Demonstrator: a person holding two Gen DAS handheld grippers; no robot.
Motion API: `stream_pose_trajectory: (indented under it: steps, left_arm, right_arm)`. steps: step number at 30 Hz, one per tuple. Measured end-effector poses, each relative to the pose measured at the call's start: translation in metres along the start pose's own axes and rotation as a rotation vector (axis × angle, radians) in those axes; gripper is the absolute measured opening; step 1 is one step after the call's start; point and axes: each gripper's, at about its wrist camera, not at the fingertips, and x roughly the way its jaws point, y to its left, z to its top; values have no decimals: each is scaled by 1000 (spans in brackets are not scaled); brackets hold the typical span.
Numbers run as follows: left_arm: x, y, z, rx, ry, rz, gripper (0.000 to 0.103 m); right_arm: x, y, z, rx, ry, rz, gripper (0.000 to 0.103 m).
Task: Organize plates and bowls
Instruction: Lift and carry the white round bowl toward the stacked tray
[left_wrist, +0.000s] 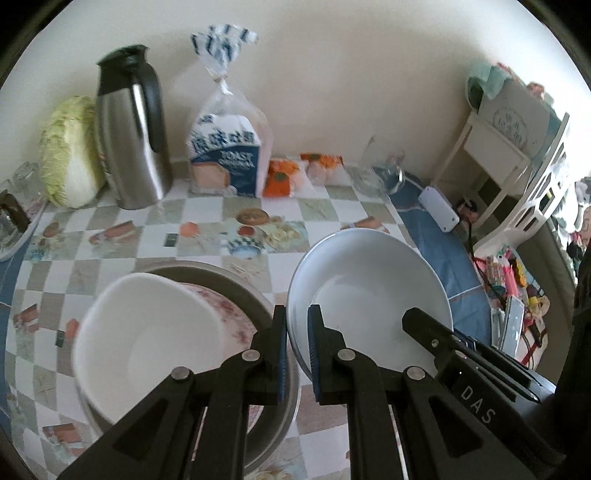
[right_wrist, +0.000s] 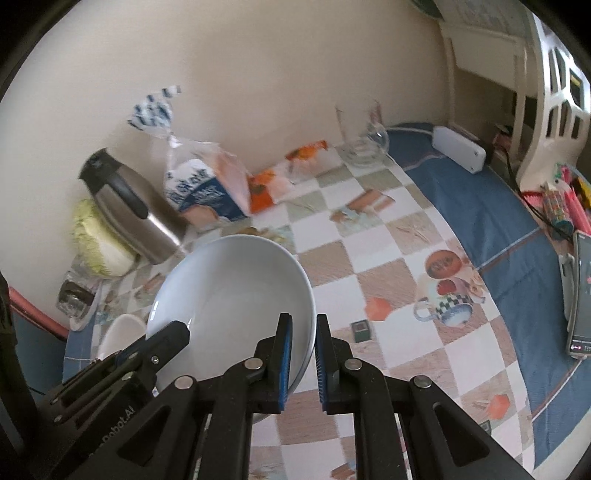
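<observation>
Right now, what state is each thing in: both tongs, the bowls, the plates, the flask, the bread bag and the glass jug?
left tongs: shut on the pale blue bowl's rim
right tongs: shut on the opposite rim
pale blue bowl: empty, held by both tongs, tilted
white bowl: empty, resting on the patterned plate
patterned plate: lying in the grey dish
grey dish: flat on the table
flask: upright, lid on
bread bag: upright, tied shut
glass jug: upright, empty

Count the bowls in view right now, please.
2. The pale blue bowl is held off the table by both tools, left tool and right tool each pinching its rim. The white bowl sits in the metal basin. More could be hidden beneath.
</observation>
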Motion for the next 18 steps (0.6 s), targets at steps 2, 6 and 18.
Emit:
stream_pose_trajectory:
  steps: [2,6,18]
  left_arm:
    - [-12,8,0,-7,-17,2,11]
    - [-31,22,0,-16,-41,17,11]
    - [-78,77,-9,-69,-90,78,11]
  right_arm:
    - [-6,9,-1,-7,-9,12,13]
    - [-18,32,-5,-35,-27,30,13]
    - [-32,94,-26,-113,-39,101,13]
